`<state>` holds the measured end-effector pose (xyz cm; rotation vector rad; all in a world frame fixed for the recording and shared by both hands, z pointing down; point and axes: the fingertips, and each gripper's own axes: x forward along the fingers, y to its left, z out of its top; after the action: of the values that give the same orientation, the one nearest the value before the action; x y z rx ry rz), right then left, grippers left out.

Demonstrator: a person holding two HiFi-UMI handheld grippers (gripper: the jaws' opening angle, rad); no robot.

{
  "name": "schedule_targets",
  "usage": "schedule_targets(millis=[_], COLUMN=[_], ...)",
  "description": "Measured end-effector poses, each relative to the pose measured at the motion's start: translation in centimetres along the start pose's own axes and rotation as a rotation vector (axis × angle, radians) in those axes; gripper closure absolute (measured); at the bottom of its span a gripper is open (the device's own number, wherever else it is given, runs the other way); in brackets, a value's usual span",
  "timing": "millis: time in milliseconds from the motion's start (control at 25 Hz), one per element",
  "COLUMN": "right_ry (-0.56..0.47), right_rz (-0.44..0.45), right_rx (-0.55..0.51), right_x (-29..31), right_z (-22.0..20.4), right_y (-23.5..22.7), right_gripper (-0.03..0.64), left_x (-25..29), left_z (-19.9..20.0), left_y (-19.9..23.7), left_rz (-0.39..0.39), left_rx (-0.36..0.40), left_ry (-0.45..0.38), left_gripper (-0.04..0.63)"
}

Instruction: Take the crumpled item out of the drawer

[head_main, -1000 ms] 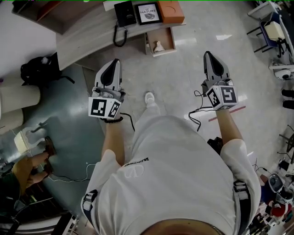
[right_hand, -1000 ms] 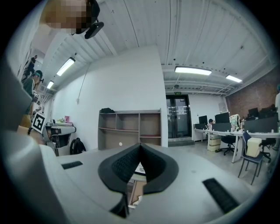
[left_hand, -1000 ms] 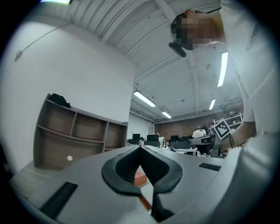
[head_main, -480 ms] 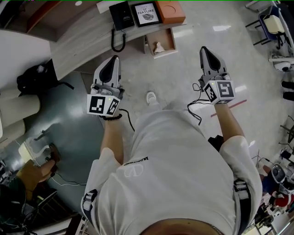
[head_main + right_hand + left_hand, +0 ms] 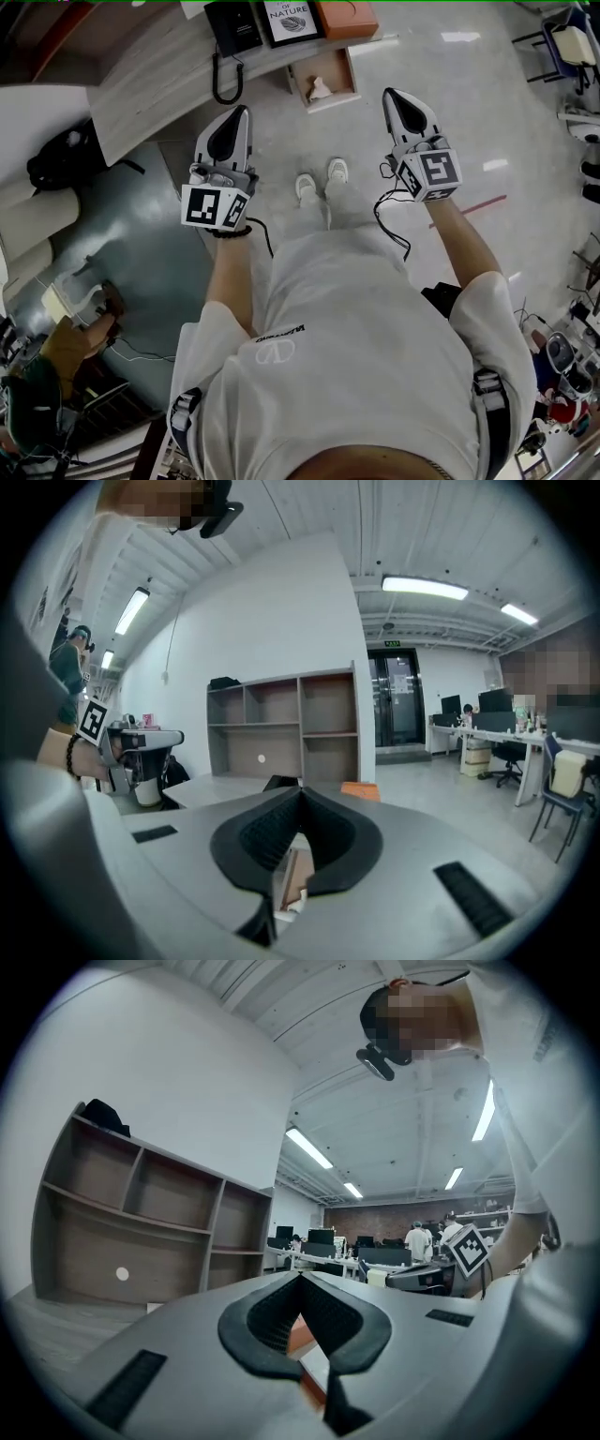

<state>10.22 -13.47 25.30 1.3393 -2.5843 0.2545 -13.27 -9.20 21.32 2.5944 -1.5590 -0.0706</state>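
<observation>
Left hand-held gripper [image 5: 236, 127] was pressed together and empty, with the crumpled item [image 5: 319, 89] in the open drawer [image 5: 352, 80] at about 2 o'clock, and the right hand-held gripper [image 5: 396, 101], also pressed together, had it around 10 o'clock and looked slightly nearer imo.

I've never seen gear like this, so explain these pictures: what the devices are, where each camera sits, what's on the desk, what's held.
A person holds a two-jaw gripper in each hand: left gripper, right gripper. The top-down picture comes from a head camera; the other two come from cameras riding on the grippers, looking along their jaws. Both grippers are shut and empty. Ahead, a desk carries a phone, a framed picture and an orange box. Its open drawer holds the crumpled item.
</observation>
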Motion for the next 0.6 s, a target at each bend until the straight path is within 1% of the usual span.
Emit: schedule_targets(millis=[160, 360, 480, 600], right_ry=[0.061, 0.156, 0.206, 0.241], right_rz=[0.04, 0.065, 0.089, 0.099], right_rx=[0.049, 0.123, 0.146, 0.161], right_x=[3.6, 7.7, 10.6, 13.0], right_z=[-3.7, -9.9, -13.9, -17.8], right_y=[-1.2, -2.6, -2.6, -2.4], right_gripper=[0.618, 0.618, 0.617, 0.617], left_x=[3.1, 6.6, 7.9, 9.0], left_z=[-3.1, -7.9, -11.8, -16.9], left_y=[-0.3, -0.6, 0.1, 1.2], left_rz=[0.009, -0.005, -0.011, 0.002], left_rx=[-0.017, -0.042, -0.054, -0.07], left_ry=[0.038, 0.08, 0.108, 0.15], left_gripper=[0.597, 0.595, 0.597, 0.597])
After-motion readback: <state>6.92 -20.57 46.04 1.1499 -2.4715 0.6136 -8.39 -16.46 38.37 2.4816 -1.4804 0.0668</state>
